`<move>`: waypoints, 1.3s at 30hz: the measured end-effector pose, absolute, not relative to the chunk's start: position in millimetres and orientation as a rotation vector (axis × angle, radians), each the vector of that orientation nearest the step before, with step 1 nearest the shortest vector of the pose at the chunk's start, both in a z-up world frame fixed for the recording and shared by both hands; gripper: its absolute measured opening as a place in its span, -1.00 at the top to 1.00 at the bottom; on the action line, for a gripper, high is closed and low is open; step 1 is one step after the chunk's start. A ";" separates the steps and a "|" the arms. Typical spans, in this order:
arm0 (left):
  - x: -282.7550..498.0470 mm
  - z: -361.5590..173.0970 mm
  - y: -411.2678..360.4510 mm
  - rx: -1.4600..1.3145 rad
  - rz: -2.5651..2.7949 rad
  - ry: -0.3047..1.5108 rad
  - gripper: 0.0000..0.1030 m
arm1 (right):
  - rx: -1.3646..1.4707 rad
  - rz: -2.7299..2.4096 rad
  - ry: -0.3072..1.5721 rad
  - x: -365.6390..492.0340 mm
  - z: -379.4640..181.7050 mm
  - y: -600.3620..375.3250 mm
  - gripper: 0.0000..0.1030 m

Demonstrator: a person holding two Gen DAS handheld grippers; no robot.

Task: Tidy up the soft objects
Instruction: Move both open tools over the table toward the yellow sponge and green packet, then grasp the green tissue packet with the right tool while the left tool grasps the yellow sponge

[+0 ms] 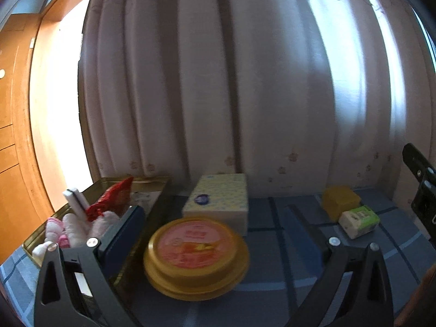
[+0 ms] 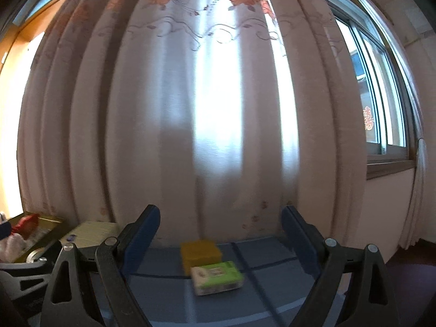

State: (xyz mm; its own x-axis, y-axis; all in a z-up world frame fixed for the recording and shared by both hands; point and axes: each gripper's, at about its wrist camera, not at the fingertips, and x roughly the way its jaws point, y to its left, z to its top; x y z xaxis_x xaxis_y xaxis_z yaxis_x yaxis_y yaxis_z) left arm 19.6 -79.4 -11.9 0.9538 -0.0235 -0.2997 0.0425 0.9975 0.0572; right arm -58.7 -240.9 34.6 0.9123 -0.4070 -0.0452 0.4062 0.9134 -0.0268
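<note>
Green tissue pack (image 2: 216,278) between spread right tongs (image 2: 220,234) — left tongs (image 1: 215,223) spread, nothing pinched

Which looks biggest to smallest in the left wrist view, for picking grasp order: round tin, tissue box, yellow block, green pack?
1. Round tin, though it is nearest the camera.
2. Tissue box.
3. Yellow block and green pack look alike.

A: Any text you can read?
B: None. The round tin lid (image 1: 196,248), tissue box (image 1: 218,199) and green pack (image 2: 216,277) carry printing, all blurred.
A: The window (image 2: 381,103)?
B: A red sticker (image 2: 368,118), its characters unreadable.
</note>
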 end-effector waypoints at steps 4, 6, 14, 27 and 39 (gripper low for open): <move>21.4 -12.7 -97.3 0.084 -0.062 0.309 -0.98 | -0.029 -0.445 0.082 -56.9 34.8 -262.5 -0.79; 22.0 -13.0 -106.1 0.087 -0.074 0.309 -0.98 | -0.029 -0.457 0.113 -53.1 33.4 -275.9 -0.79; 33.4 -14.6 -148.1 0.105 -0.138 0.360 -0.99 | 0.063 -0.412 0.310 -22.8 21.9 -323.4 -0.79; 47.6 -21.3 -158.8 0.128 -0.123 0.455 -0.99 | 0.081 -0.110 0.738 69.9 -14.5 -317.1 -0.78; 59.6 -28.7 -168.0 0.174 -0.122 0.521 -0.99 | 0.136 -0.042 0.812 69.3 -28.6 -329.3 -0.33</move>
